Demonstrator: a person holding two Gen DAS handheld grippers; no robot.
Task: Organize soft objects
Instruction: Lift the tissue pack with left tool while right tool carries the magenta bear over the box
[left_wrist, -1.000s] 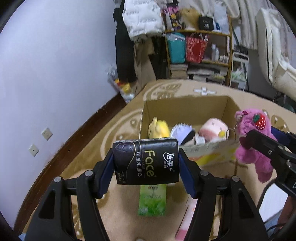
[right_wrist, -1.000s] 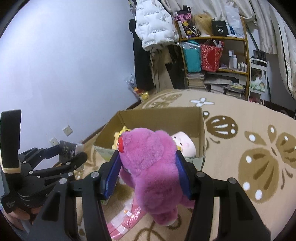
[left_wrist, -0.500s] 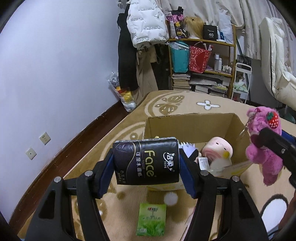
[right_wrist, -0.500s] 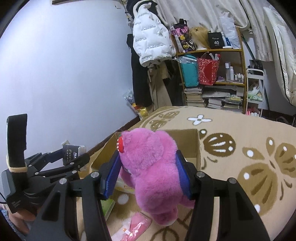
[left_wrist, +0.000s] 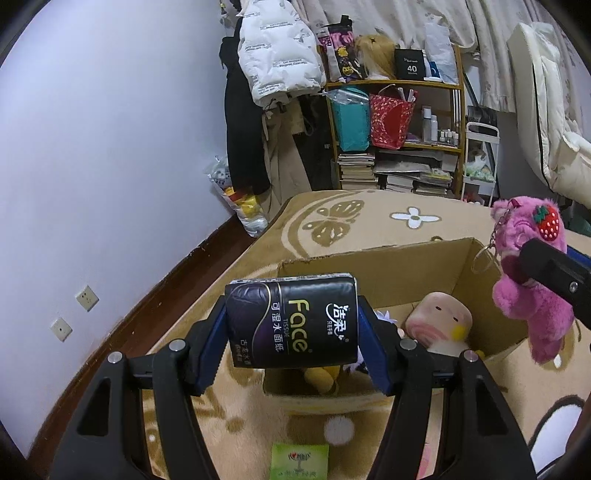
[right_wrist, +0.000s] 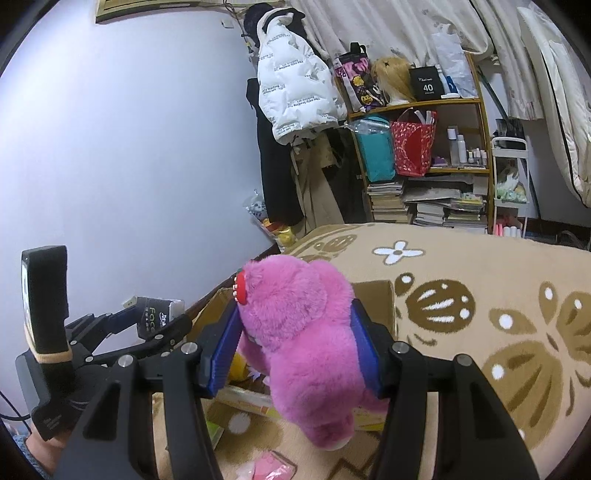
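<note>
Your left tool (left_wrist: 291, 326) was clamped on the black tissue pack (left_wrist: 291, 325), held above the near end of the open cardboard box (left_wrist: 406, 266) on the rug. Your right tool (right_wrist: 295, 347) was clamped on the pink plush bear (right_wrist: 299, 332), just over the box's right side.

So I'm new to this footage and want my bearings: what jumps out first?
The pink plush bear, clamped in the right hand-held gripper above the cardboard box. Next, the black tissue pack, squeezed in the left hand-held gripper over the box's near edge.
</note>
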